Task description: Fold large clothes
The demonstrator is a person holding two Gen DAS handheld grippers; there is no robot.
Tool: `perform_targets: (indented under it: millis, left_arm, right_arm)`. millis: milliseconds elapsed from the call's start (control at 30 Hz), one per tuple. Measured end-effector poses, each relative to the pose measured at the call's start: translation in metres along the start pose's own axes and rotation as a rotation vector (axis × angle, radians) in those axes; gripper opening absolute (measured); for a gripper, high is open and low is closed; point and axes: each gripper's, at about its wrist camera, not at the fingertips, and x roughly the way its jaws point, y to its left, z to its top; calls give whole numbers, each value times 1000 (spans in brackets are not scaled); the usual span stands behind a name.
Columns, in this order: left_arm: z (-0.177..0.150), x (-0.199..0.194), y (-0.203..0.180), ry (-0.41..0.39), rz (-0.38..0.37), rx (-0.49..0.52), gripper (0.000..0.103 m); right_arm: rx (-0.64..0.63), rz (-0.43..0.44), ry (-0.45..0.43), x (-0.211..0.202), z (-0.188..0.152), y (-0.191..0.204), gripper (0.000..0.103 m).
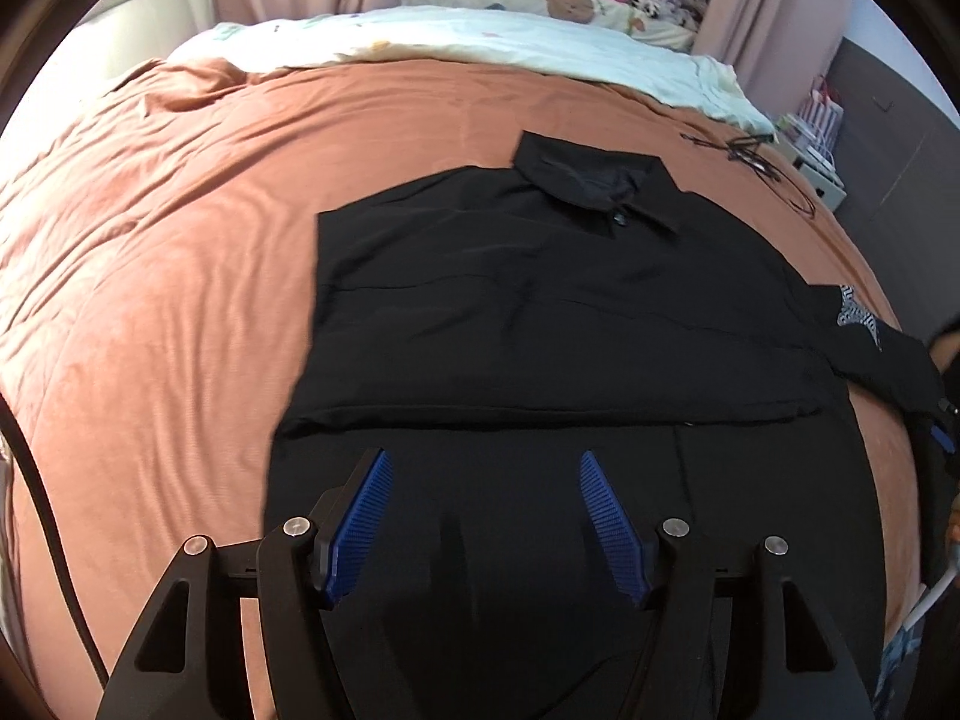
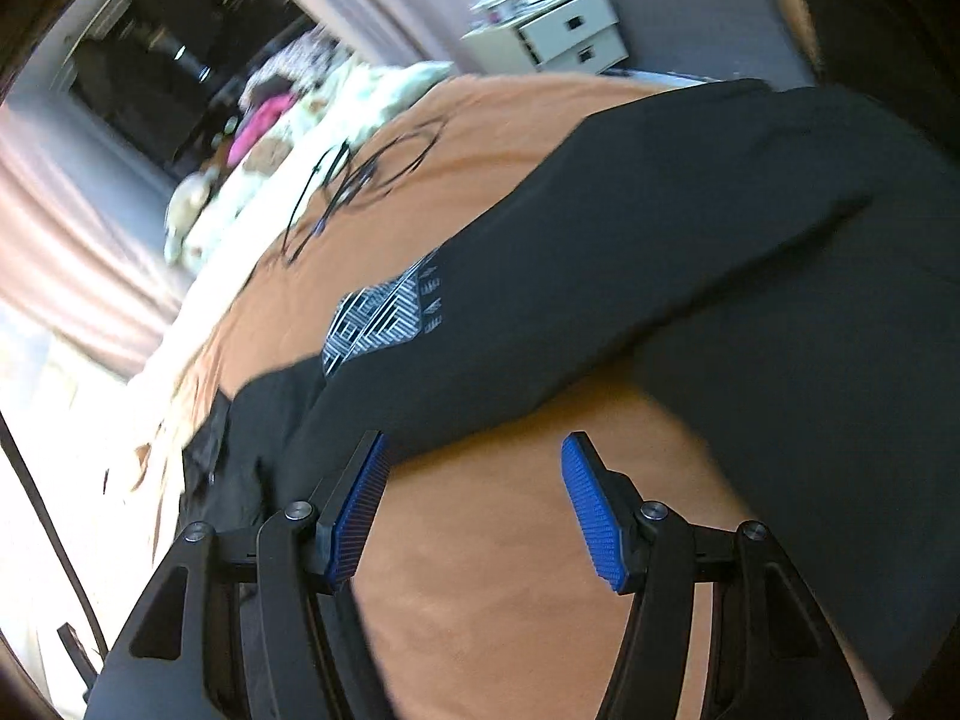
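Note:
A large black collared shirt [image 1: 540,312] lies flat on the orange-brown bedspread [image 1: 168,276], collar [image 1: 594,186] at the far end. Its left sleeve is folded in over the body. The right sleeve with a white patterned print [image 1: 858,318] stretches out to the right. My left gripper [image 1: 483,456] is open and empty over the shirt's near hem. In the right wrist view the printed sleeve [image 2: 600,276] crosses the frame. My right gripper [image 2: 474,441] is open and empty just below the sleeve's edge, above the bedspread [image 2: 516,588].
A white patterned quilt [image 1: 480,42] and soft toys lie at the head of the bed. A black cable [image 1: 756,159] lies on the bedspread near the far right edge; it also shows in the right wrist view [image 2: 354,180]. White drawers [image 2: 558,30] stand beyond the bed.

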Motion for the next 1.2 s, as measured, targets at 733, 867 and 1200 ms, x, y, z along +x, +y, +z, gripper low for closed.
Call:
perform_targets:
  millis: [733, 867, 1200]
  left_arm:
    - [0, 12, -11, 16, 20, 37, 67]
    - [-2, -1, 3, 0, 9, 10, 67]
    - [-13, -45, 53, -62, 1, -58, 67]
  right_arm:
    - [15, 33, -150, -17, 0, 32, 0]
    - [-93, 94, -189, -48, -6, 98, 0]
    - [-381, 256, -163, -87, -66, 273, 0]
